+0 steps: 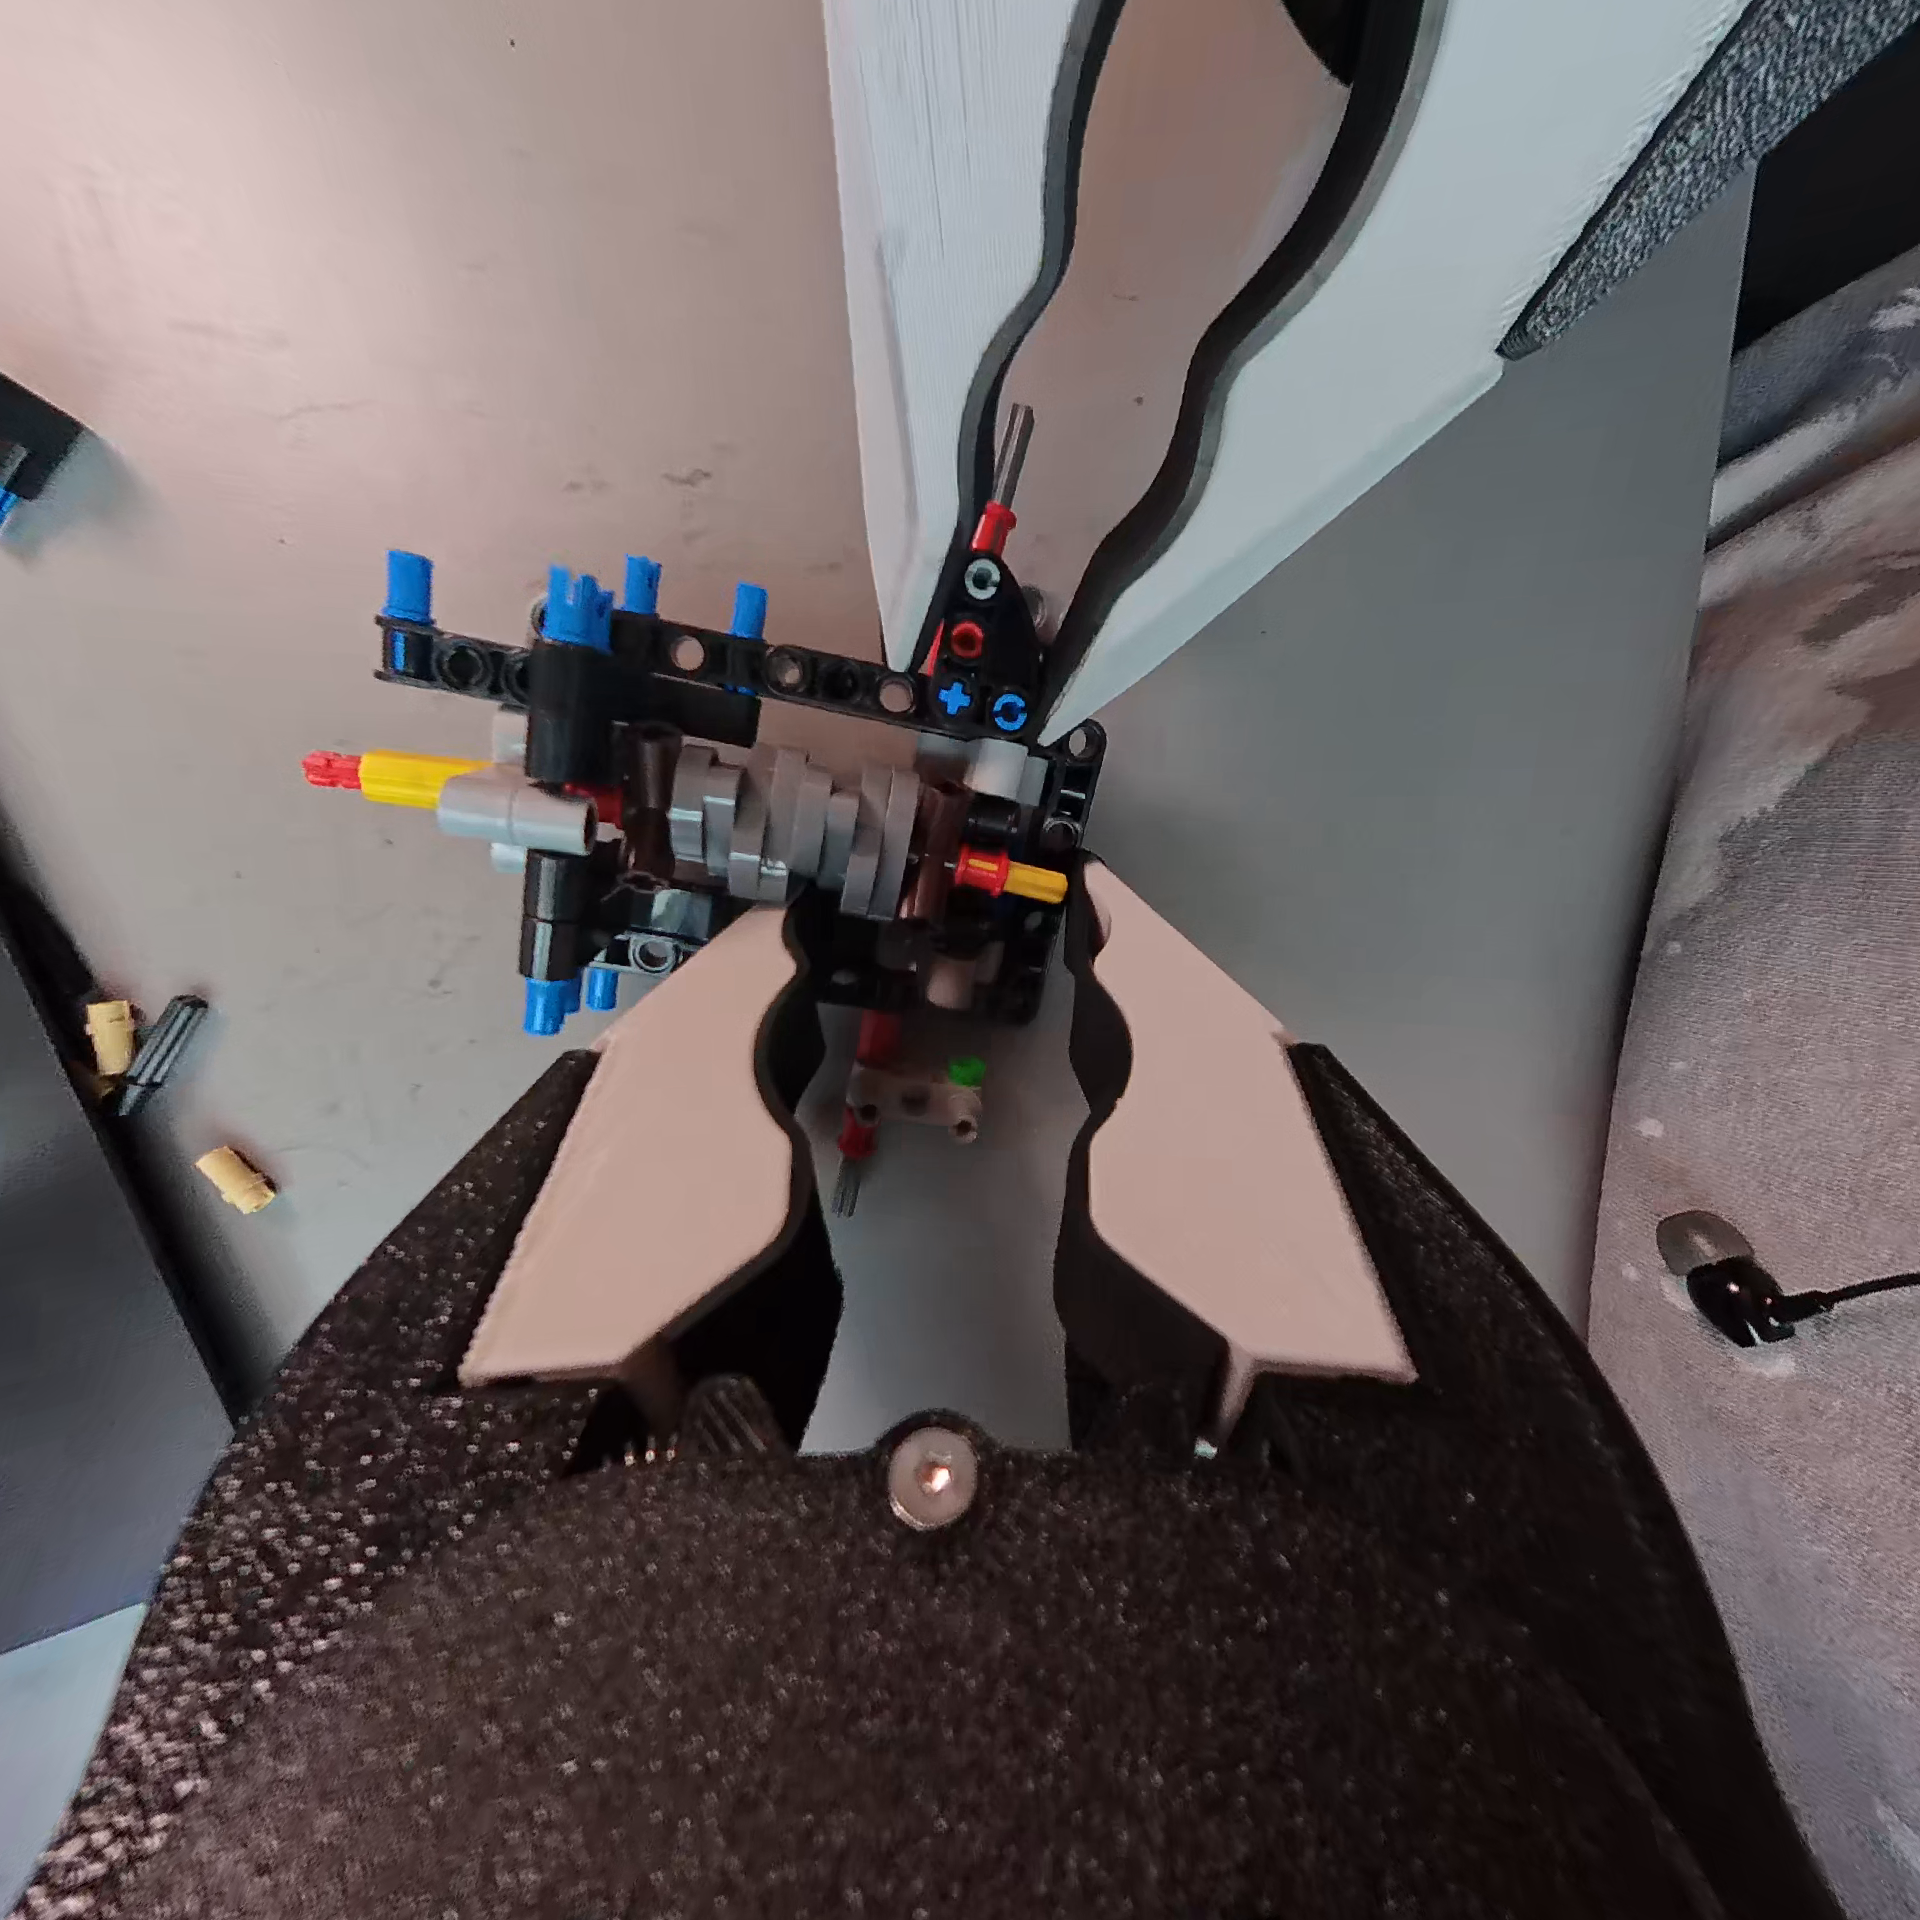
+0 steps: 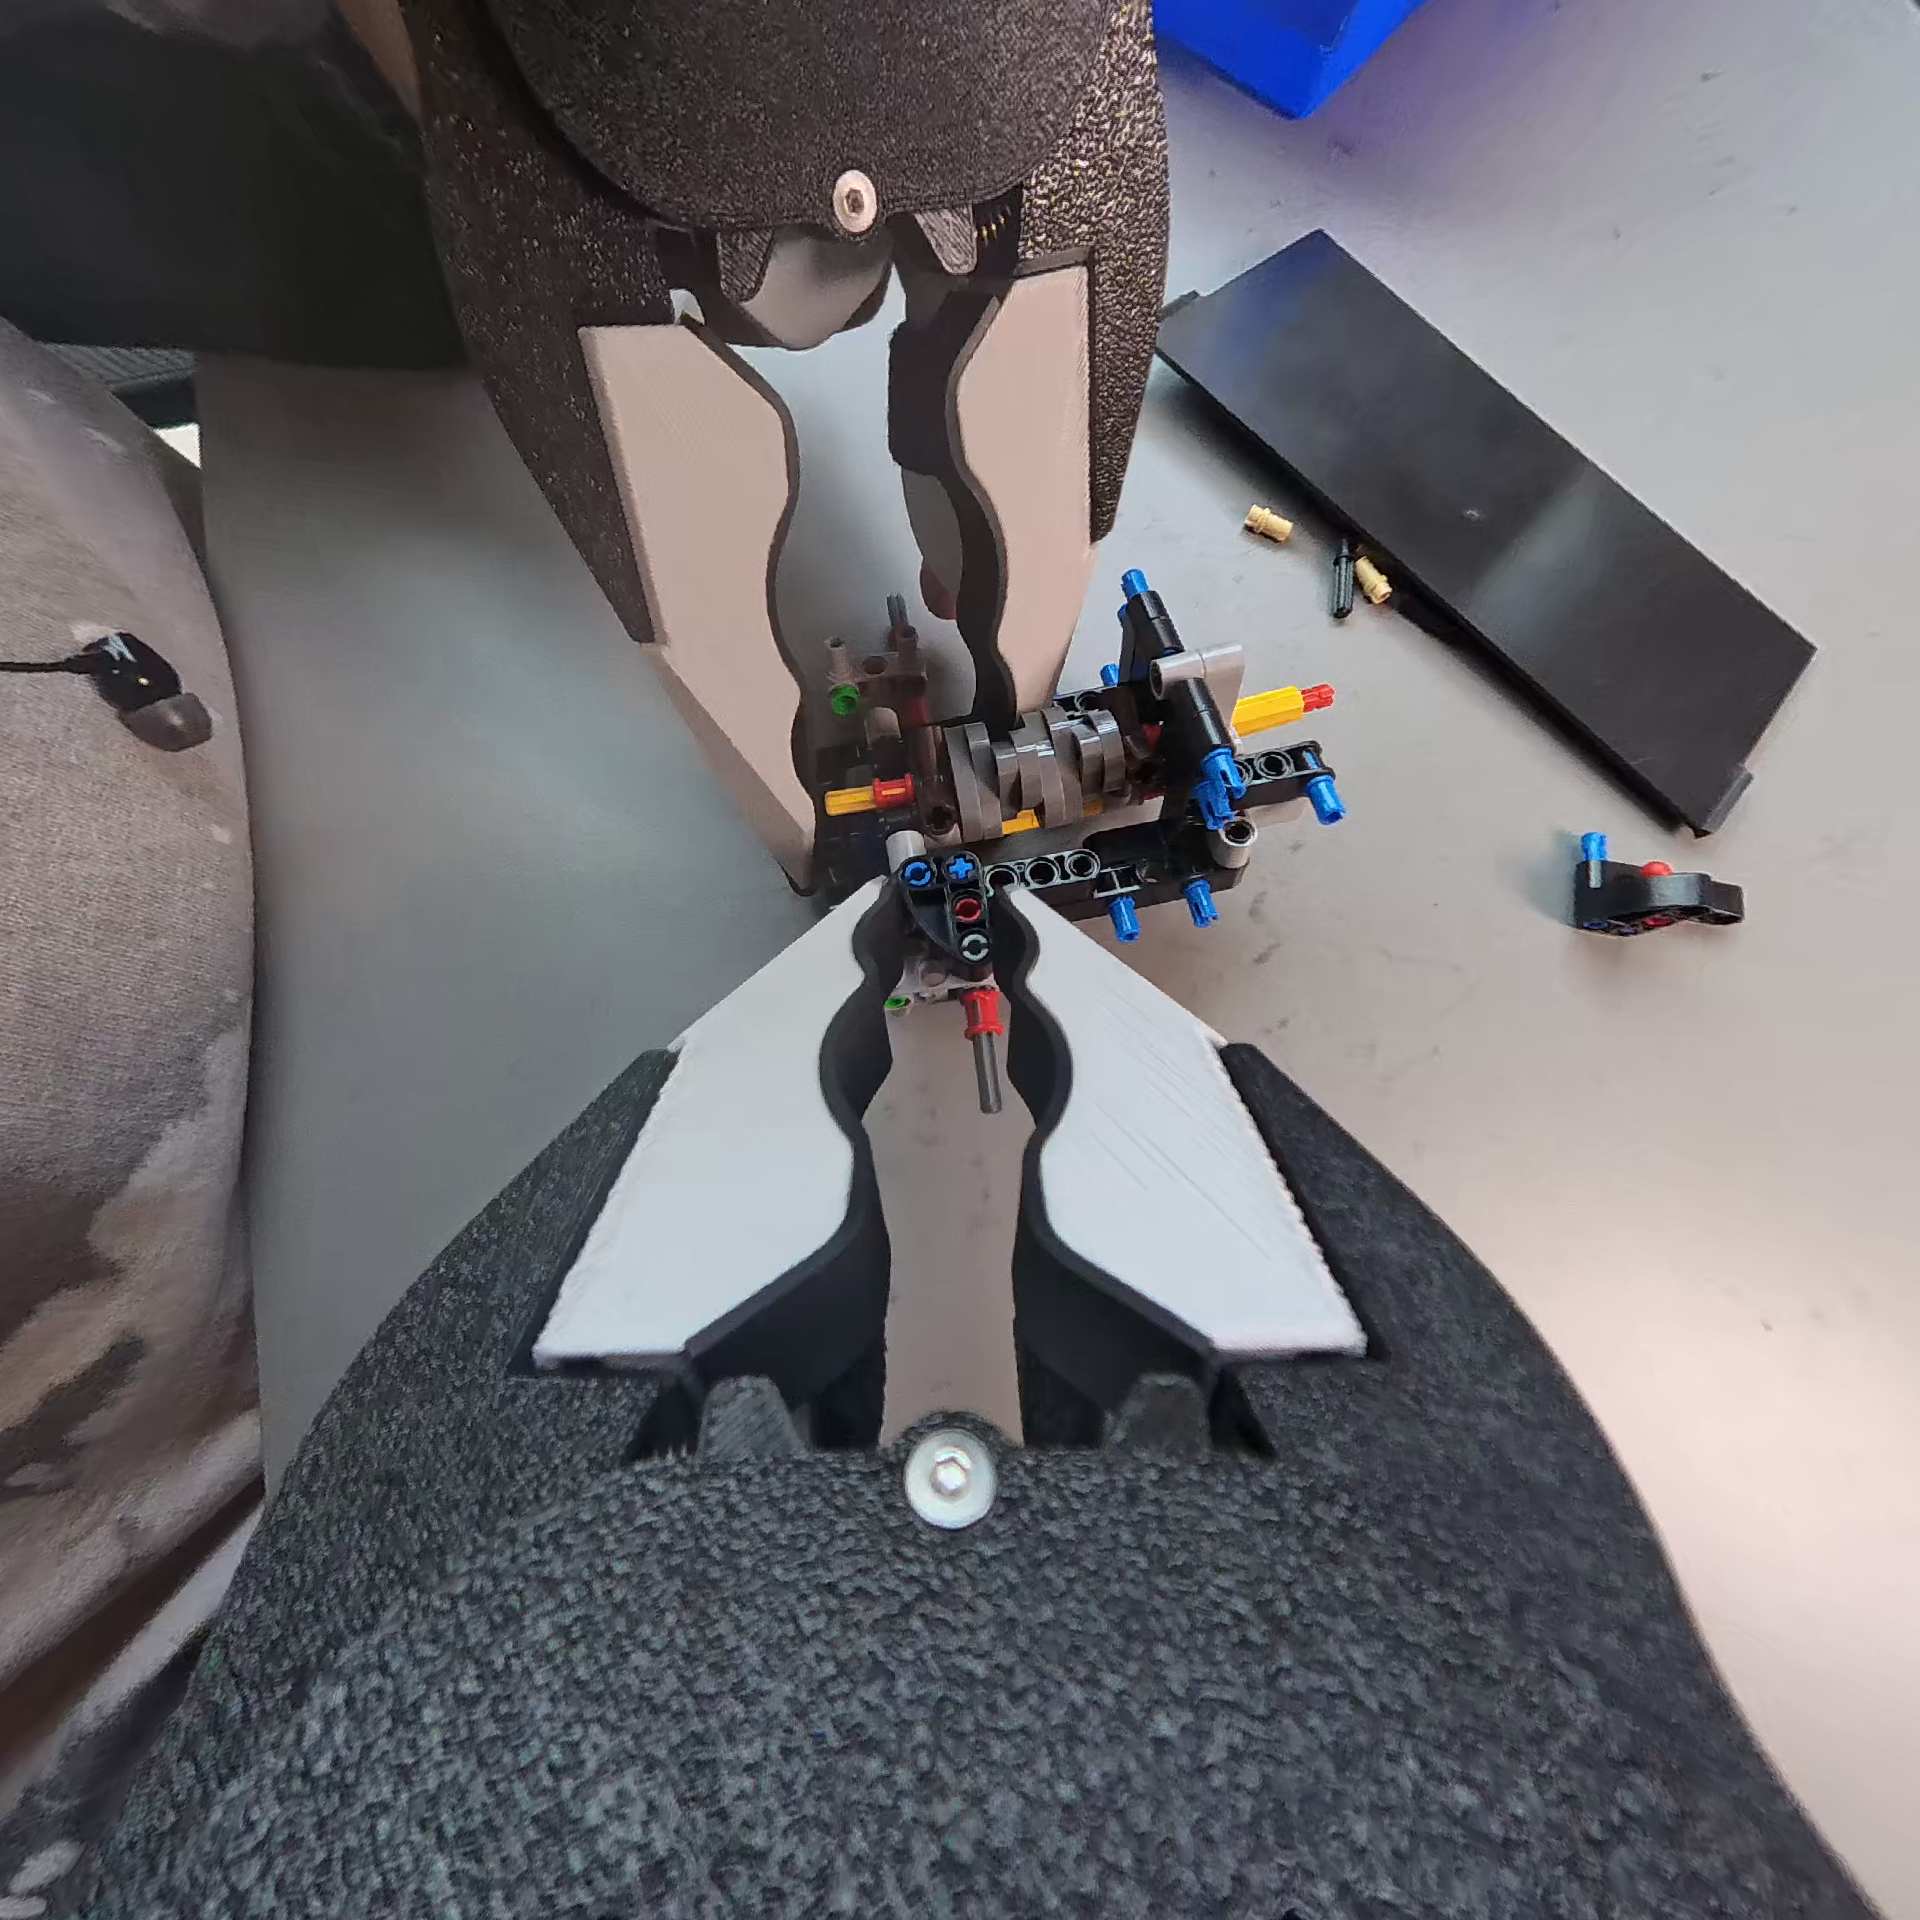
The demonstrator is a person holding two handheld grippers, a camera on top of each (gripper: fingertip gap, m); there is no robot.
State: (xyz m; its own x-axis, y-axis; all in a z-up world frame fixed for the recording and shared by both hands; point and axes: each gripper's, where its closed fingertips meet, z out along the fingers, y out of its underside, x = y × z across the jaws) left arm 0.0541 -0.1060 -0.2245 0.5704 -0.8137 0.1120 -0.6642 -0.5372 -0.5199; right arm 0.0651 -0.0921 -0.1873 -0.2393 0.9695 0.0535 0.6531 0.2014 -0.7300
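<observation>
A brick-built gear assembly (image 1: pixel 790 821) of black beams, grey gears, blue pins and yellow axles sits on the grey table (image 1: pixel 416 312). My left gripper (image 1: pixel 925 914), with beige fingers, is closed across the black frame at the assembly's near end. My right gripper (image 2: pixel 945 904), with white fingers, is shut on a black triangular piece (image 2: pixel 961 909) with blue and red pins and a grey axle (image 2: pixel 987 1070). That piece rests against the corner of the long black beam (image 2: pixel 1049 868). The right gripper's fingers (image 1: pixel 935 312) also show in the left wrist view, coming in from the far side.
Two tan pins (image 1: pixel 237 1179) and a black pin (image 1: pixel 166 1049) lie loose at the left. A flat black panel (image 2: pixel 1486 520), a blue bin (image 2: pixel 1278 42) and a small black piece with pins (image 2: pixel 1652 894) lie beyond the assembly. A person's patterned clothing (image 2: pixel 104 935) borders the table. The tips of one gripper are about 4 cm away from the tips of the other.
</observation>
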